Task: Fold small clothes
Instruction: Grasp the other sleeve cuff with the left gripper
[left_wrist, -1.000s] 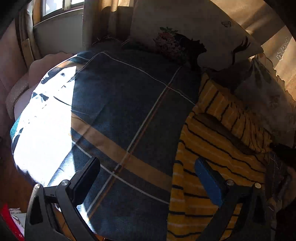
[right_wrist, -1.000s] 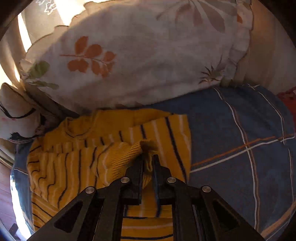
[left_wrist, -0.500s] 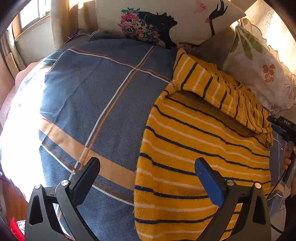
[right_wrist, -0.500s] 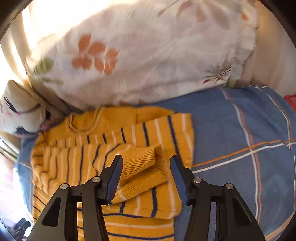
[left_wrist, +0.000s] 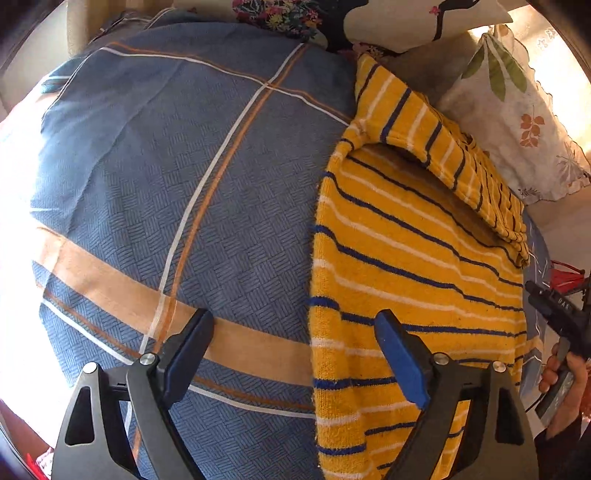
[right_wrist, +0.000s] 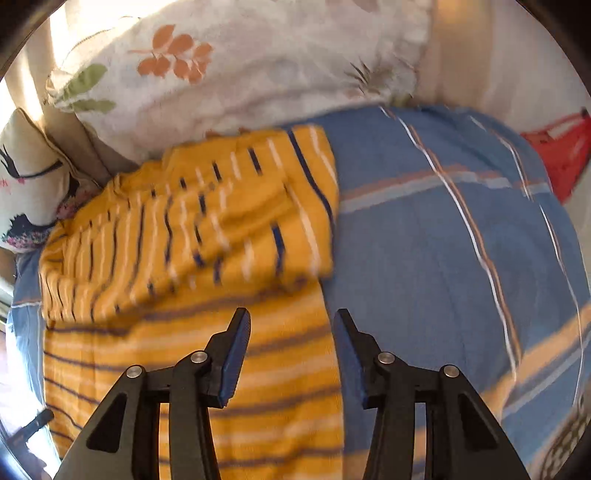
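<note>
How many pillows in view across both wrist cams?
2. The leaf-print pillow lies behind the yellow striped sweater, along the bed's far edge; the face-print pillow sits to its left, at the sweater's corner. More may be hidden out of frame.

Blue plaid bedspread (left_wrist: 221, 192) covers the bed. Leaf-print pillow (right_wrist: 240, 70) and face-print cushion (right_wrist: 29, 184) rest at its head. Strong sunlight enters from the left.

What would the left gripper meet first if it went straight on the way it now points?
Probably the blue plaid bedcover, close to the left edge of the yellow striped sweater. The left gripper is open and straddles that edge; depth is unclear, so the right finger might brush the sweater.
</note>
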